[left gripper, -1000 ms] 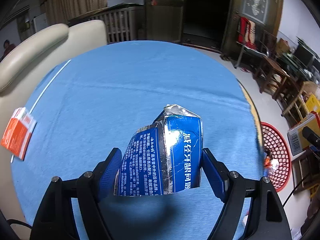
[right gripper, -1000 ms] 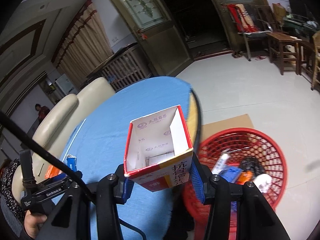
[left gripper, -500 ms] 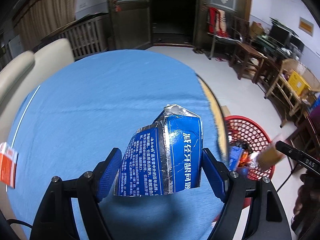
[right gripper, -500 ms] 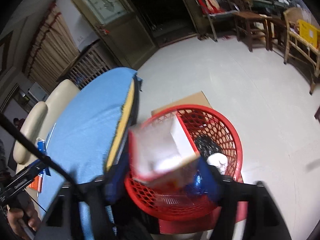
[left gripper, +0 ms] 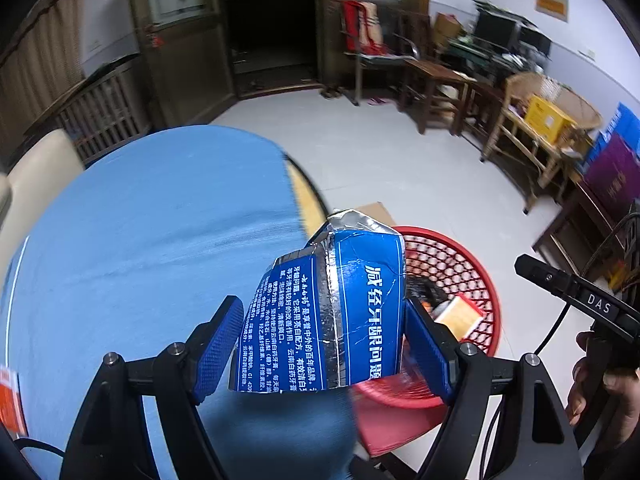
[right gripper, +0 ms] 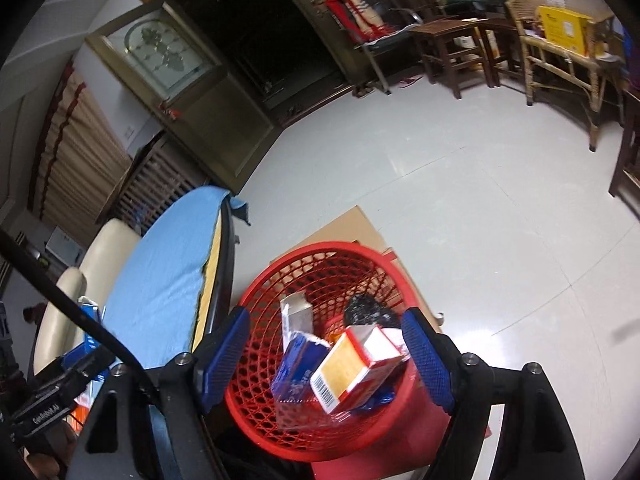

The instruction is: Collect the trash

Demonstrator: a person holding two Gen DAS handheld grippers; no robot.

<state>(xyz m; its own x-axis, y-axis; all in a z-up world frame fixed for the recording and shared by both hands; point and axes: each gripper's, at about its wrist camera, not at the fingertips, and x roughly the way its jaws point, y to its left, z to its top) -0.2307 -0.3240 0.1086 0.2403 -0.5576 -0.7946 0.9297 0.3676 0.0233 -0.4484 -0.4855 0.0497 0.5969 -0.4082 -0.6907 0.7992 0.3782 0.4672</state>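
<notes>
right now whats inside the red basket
A red and white box, a blue box, a grey carton and something black lie inside the red basket. Anything beneath them is covered.

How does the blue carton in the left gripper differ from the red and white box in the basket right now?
The blue carton is crumpled, with silver foil showing at its torn top; the red and white box keeps its square shape. The blue carton sits clamped in the left gripper beside the table edge; the red and white box lies tilted in the red basket, below the empty right gripper. Both are printed cardboard packaging.
</notes>
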